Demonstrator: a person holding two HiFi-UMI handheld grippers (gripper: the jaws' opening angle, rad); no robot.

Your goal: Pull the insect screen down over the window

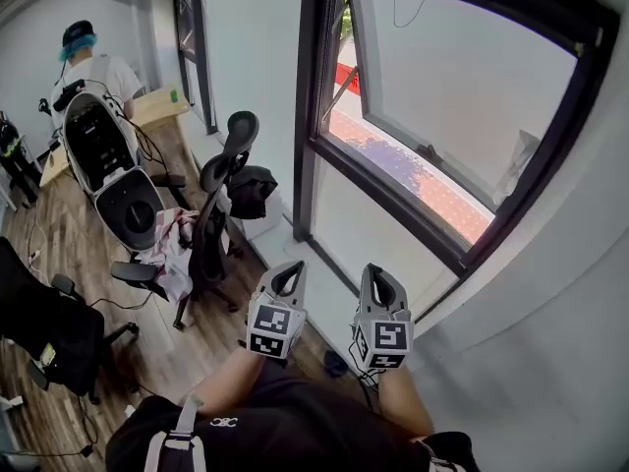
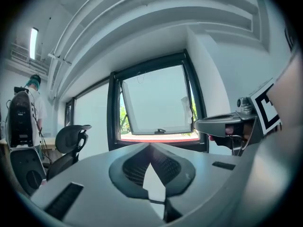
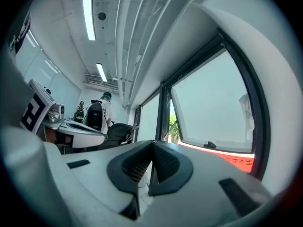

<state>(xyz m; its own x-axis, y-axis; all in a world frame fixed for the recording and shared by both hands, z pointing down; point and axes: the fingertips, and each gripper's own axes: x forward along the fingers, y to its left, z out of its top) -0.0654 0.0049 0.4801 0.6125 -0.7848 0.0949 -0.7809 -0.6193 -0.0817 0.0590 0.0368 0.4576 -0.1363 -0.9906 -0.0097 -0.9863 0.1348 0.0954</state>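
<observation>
We hold the left gripper (image 1: pixel 291 266) low in the head view, with its jaws pressed together and nothing between them. In the left gripper view its dark pads (image 2: pixel 166 166) meet at the tips. The right gripper (image 1: pixel 374 269) is just beside it at 3 o'clock, also closed and empty. Both point level at the white wall (image 1: pixel 373 239) under the window.

The window (image 1: pixel 452 106) lies at 1 o'clock from the grippers, well apart from both. It has a black frame, and its sash (image 1: pixel 432 160) is tilted open at the bottom, with a red surface showing through the gap. We cannot make out the screen itself.

At 10 o'clock a black chair (image 1: pixel 221 190) stands on the wood floor (image 1: pixel 74 254). Farther off at 10 o'clock, a person (image 1: pixel 93 67) in a white shirt stands by a desk (image 1: pixel 157 106).
</observation>
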